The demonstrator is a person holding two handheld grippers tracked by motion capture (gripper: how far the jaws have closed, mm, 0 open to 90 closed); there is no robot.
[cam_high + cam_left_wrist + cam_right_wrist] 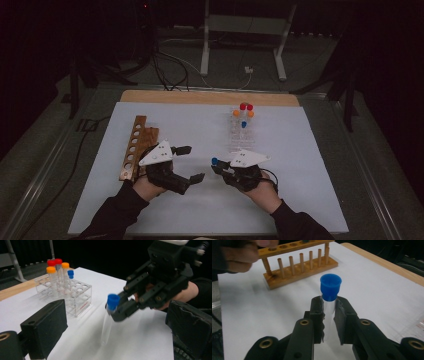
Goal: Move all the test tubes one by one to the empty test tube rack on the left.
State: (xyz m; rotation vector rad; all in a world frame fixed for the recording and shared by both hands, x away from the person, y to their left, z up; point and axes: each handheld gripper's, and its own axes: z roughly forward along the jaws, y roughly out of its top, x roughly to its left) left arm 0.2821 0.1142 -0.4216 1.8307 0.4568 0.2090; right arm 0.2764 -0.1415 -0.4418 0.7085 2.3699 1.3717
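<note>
My right gripper is shut on a clear test tube with a blue cap, held just under the cap above the white mat. In the right gripper view the cap stands above both pads, which press on the glass. The left gripper view shows the tube hanging tilted from the right gripper. My left gripper is open a short way to the left, its jaws turned toward the tube with nothing between them. Its fingers frame that view.
A clear plastic rack holds tubes with red, orange and blue caps at the mat's far middle. A wooden rack lies at the left, beside the left hand. A wooden strip borders the mat's far edge.
</note>
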